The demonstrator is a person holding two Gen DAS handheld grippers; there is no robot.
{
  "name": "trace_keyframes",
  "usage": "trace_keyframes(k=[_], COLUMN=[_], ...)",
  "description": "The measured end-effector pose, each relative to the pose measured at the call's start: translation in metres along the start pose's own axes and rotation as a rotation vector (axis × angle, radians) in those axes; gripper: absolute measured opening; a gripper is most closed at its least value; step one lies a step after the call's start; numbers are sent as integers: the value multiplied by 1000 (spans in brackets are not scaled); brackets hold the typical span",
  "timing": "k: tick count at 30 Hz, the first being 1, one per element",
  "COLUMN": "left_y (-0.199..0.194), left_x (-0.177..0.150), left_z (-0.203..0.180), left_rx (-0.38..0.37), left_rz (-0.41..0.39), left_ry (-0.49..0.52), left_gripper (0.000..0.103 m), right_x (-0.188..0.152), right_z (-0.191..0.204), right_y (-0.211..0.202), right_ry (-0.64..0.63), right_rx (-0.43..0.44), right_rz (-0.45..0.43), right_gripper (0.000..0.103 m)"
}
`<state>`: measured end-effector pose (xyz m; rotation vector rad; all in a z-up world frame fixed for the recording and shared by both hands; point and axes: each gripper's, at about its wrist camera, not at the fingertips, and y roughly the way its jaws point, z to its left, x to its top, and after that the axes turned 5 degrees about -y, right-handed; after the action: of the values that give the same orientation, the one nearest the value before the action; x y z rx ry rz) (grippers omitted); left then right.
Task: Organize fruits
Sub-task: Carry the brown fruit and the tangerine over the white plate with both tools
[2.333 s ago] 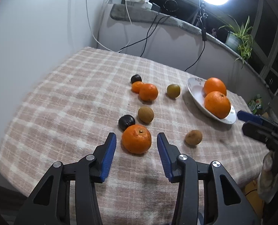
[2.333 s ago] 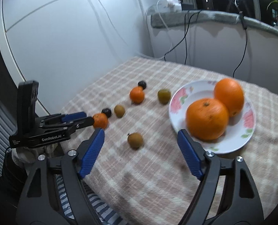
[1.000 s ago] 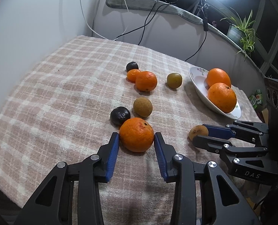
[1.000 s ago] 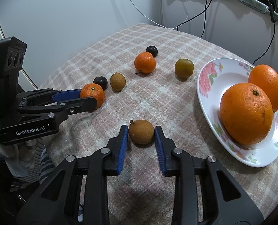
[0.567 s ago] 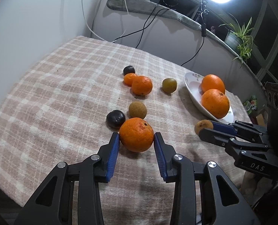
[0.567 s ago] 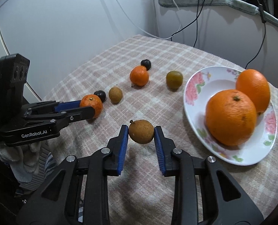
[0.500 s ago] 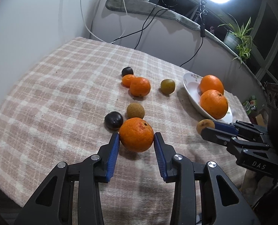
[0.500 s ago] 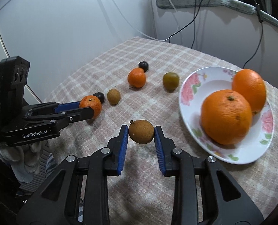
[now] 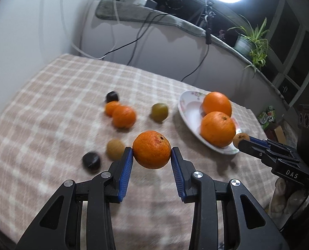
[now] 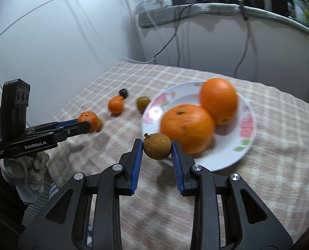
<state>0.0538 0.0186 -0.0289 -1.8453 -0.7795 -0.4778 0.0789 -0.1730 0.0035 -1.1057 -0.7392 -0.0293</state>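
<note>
My left gripper point(image 9: 151, 156) is shut on an orange point(image 9: 151, 149), lifted off the checked cloth. My right gripper point(image 10: 157, 149) is shut on a small brown fruit point(image 10: 157, 146), held in the air just in front of the flowered white plate point(image 10: 247, 134). Two big oranges point(image 10: 186, 128) point(image 10: 218, 100) lie in that plate. In the left wrist view the right gripper point(image 9: 243, 140) comes in from the right with the brown fruit point(image 9: 240, 138) at the plate's near rim point(image 9: 185, 112). In the right wrist view the left gripper point(image 10: 85, 126) carries the orange point(image 10: 88, 120) at the left.
On the cloth lie two small oranges point(image 9: 123, 116) point(image 9: 111, 108), two dark fruits point(image 9: 112, 96) point(image 9: 91, 160), a brown fruit point(image 9: 115, 149) and a greenish fruit point(image 9: 159, 112). A wall runs along the left, a ledge with cables behind, a plant point(image 9: 252, 41) at far right.
Both grippers closed on their fruit and lifted it off the cloth. The right gripper carried the brown fruit up to the plate's rim; the left one raised the orange and moved forward.
</note>
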Motion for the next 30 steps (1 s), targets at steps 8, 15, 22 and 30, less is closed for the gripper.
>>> trace_keyframes(k=[8, 15, 22, 30], left_y=[21, 40, 58, 82], left_x=[14, 25, 39, 51], left_z=[-30, -50, -58, -64], left_rx=[-37, -52, -58, -67], left_rz=[18, 28, 38, 61], left_ry=[68, 113, 127, 132], left_gripper=[36, 36, 36, 36], right_x=[-3, -9, -10, -6], right_z=[-39, -61, -73, -82], right_y=[-13, -13, -9, 1], right_ry=[56, 90, 109, 112], right_rx=[-54, -77, -83, -75], right_rz=[-24, -18, -3, 6], right_gripper=[29, 29, 29, 29])
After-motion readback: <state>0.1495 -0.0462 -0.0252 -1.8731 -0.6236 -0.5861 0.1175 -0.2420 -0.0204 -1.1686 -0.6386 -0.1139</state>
